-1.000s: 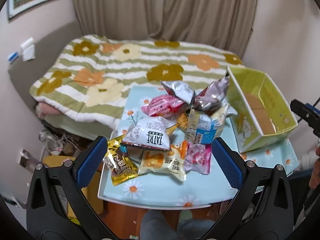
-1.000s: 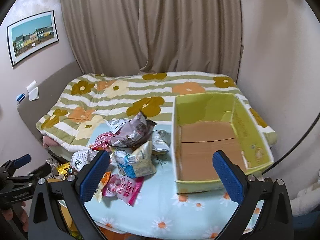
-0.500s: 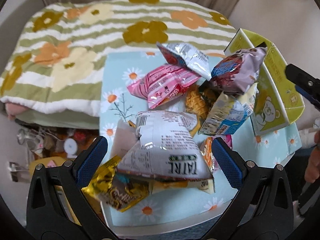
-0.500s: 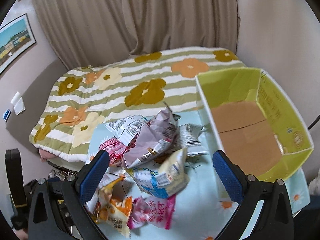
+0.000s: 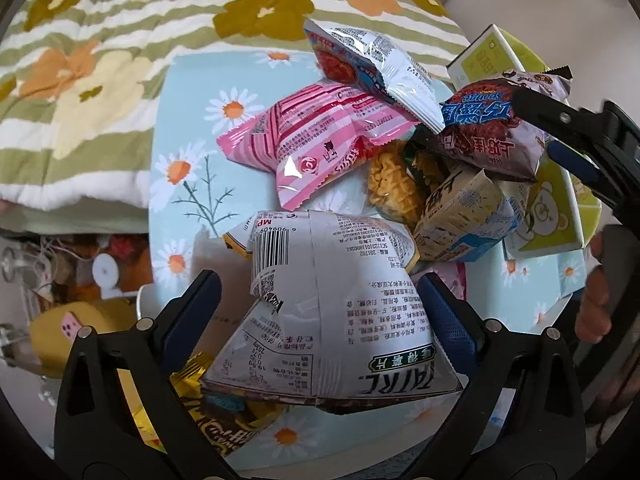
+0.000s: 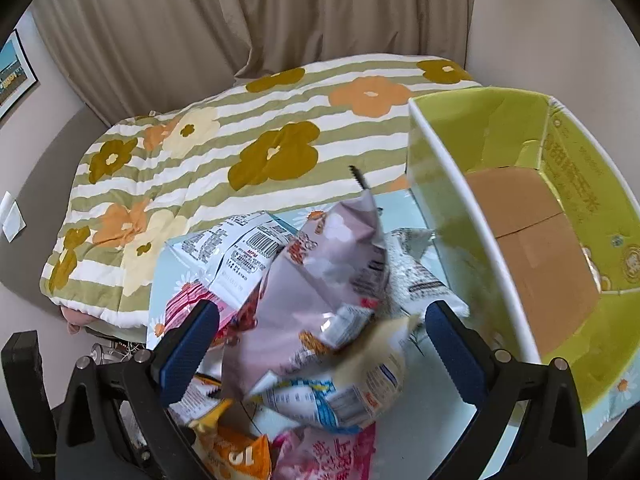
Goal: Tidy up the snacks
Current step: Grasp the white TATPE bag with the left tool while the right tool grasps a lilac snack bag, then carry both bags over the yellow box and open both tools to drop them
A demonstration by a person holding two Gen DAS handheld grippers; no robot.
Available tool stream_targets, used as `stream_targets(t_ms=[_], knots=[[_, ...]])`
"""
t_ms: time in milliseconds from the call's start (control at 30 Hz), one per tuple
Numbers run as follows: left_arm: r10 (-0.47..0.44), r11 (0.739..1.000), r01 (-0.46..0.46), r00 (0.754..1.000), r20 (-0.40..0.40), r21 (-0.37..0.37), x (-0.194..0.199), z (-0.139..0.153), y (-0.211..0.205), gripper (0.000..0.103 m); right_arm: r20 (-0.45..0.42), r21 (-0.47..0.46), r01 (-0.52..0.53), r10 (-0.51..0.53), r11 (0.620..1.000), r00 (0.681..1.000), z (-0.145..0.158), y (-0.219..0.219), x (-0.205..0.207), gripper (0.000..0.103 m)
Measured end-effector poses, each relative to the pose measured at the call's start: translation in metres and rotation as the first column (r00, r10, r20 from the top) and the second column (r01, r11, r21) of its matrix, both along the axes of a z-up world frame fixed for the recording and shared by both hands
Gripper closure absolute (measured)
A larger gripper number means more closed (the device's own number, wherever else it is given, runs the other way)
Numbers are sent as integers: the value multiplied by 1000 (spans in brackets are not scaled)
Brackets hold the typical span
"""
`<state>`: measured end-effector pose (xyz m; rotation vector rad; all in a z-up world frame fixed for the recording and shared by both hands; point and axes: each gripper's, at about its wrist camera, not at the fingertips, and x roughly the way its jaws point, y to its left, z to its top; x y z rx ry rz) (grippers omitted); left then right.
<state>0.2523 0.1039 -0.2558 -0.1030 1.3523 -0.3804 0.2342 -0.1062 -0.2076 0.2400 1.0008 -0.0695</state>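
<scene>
A heap of snack bags lies on the daisy-print table. My left gripper points steeply down over a white bag with black print. Its jaws are closing with that bag between them, and the pads stand clear of it. Behind it lie a pink bag, a silver-white bag and a cream-and-blue bag. My right gripper is open astride a mauve bag without touching it. The yellow-green box at the right stands empty.
A gold bag pokes out under the white one at the table's near edge. A flowered quilt covers the bed behind the table, with curtains beyond. Small clutter lies on the floor at the left. A hand shows at right.
Both grippers have come down and tilted toward the snack heap, which now fills the views. The left jaws have narrowed slightly around the white bag.
</scene>
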Motion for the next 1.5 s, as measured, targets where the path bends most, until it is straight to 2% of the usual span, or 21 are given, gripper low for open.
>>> stream_targets(t_ms=[133,300,400,500,567,667,733,833,1067,1233,1500], knots=[[-13,1000,12,1000,-26,-12,-1,-3,-4,23,-13,4,-7,7,1000,1000,-7,2,9,0],[-21,1000,21,1000,-23,-8,-1,-2,-5,30,-6,-9,-11,11,1000,1000,-8,5,15,1],[-14,1000,14,1000,-20,-8,-2,0,-4,33,-10,-10,-16,16,1000,1000,-9,6,18,5],[4,1000,-4,1000,-8,-25,-3,5,1,34,-20,-32,-23,22,999,1000,-10,8,18,20],[13,999,-13,1000,-1,-31,-4,7,4,34,-22,-41,-24,24,999,999,-10,9,16,22],[26,999,-26,1000,3,-35,-7,9,8,35,-21,-49,-23,22,999,1000,-8,9,14,30],[32,999,-32,999,8,-39,-10,12,9,35,-20,-41,-24,24,999,1000,-6,8,12,44],[35,998,-34,999,22,-46,-17,19,10,35,-6,-39,-17,16,999,1000,0,5,5,50],[36,997,-29,995,91,-72,-32,45,13,35,68,-20,-9,10,1000,998,27,2,-15,53],[34,994,-17,986,165,-104,-34,73,10,35,141,-5,-6,7,1000,990,60,-5,-33,54],[17,993,20,950,312,-115,-25,131,-18,35,262,17,-14,9,1000,965,116,-44,-54,55]])
